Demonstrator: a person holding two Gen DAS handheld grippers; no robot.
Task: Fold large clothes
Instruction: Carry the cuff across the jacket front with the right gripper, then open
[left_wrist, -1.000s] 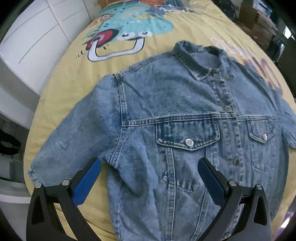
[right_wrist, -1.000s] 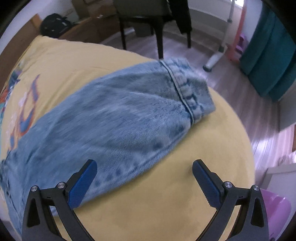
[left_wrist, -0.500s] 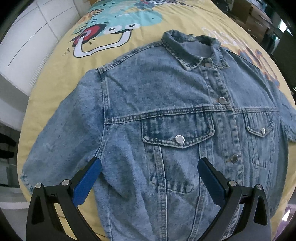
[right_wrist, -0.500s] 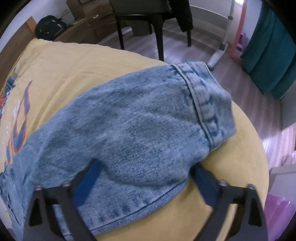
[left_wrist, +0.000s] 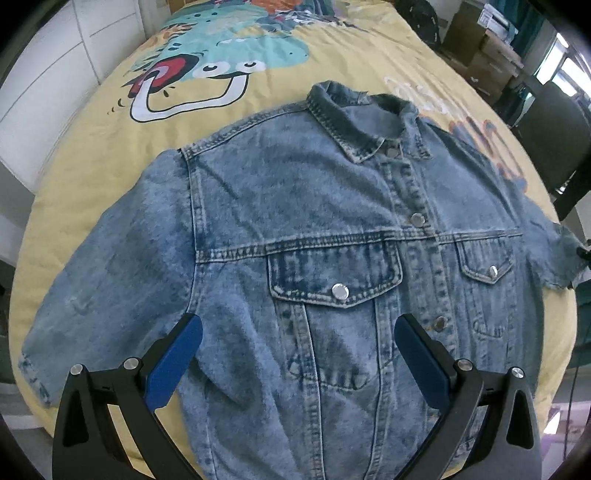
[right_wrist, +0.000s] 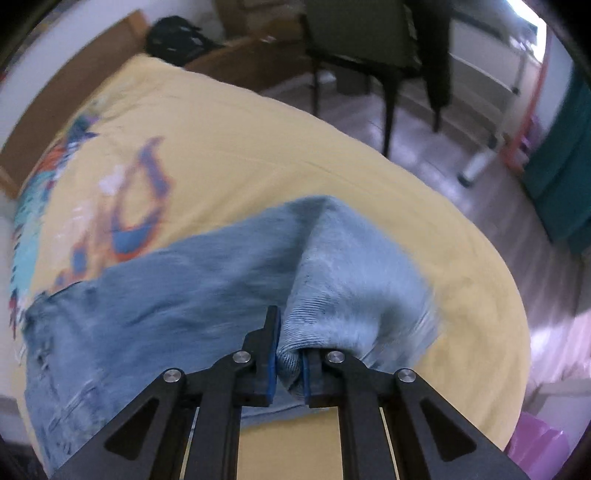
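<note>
A blue denim jacket (left_wrist: 295, 221) lies face up and buttoned on a yellow bedspread (left_wrist: 92, 155), collar at the far side. My left gripper (left_wrist: 297, 332) is open and empty, hovering over the jacket's lower front near the left chest pocket. In the right wrist view my right gripper (right_wrist: 290, 356) is shut on the jacket's right sleeve (right_wrist: 332, 280), which is bunched between the blue pads and lifted off the bedspread (right_wrist: 258, 147). The sleeve's cuff is hidden in the fold.
The bed edge curves close on the left (left_wrist: 22, 295) and on the right (right_wrist: 509, 332). A dark chair (right_wrist: 369, 44) and wooden floor lie beyond the bed. White cabinets (left_wrist: 55, 55) stand at the left. A purple bin (right_wrist: 539, 454) sits low right.
My right gripper moved down onto the sleeve, closed on it, and lifted it into a fold. My left gripper stayed open while drifting over the jacket front.
</note>
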